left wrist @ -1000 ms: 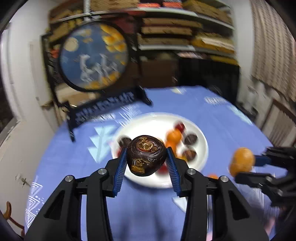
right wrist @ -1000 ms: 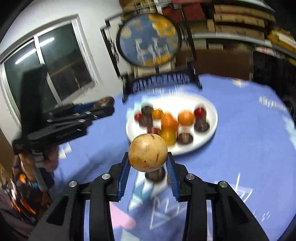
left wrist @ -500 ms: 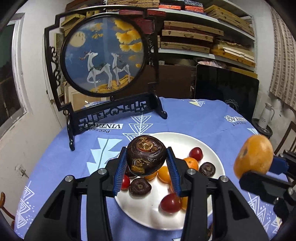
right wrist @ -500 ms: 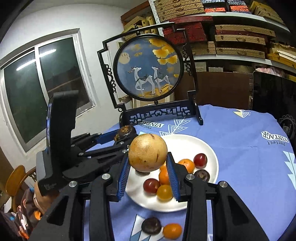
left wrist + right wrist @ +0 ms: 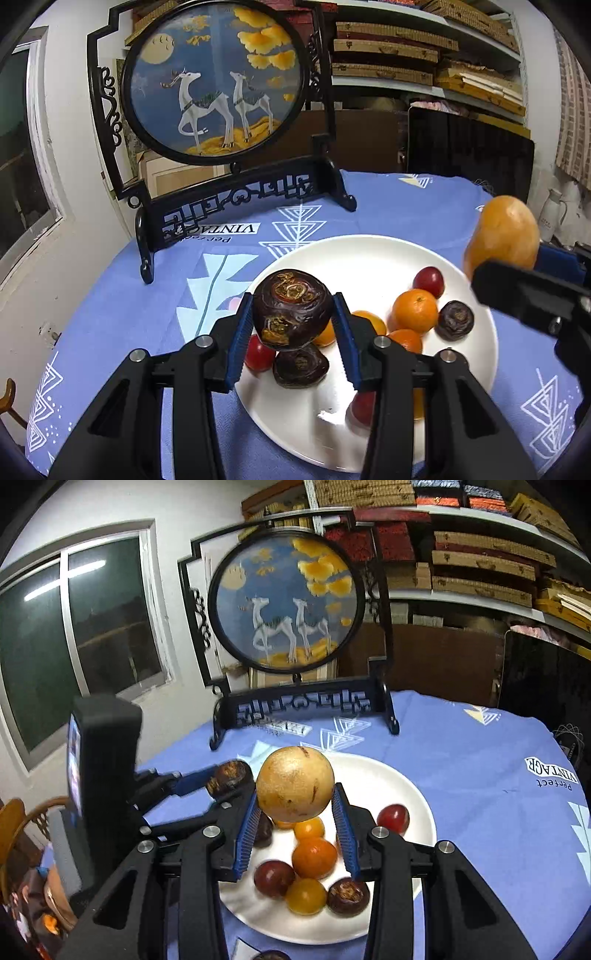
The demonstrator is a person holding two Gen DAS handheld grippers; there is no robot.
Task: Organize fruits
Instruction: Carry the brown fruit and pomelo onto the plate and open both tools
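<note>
Both grippers have been carried in over the white plate, the left gripper clamped on a firm dark fruit, the right gripper on a smooth, slippery-looking yellow fruit, each held across its widest part.

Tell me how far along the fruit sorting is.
Several small fruits already lie on the round white plate. In hand: the left gripper holds a wrinkled dark purple fruit, the right gripper a round tan-yellow fruit, both above it. Left: setting both down.
</note>
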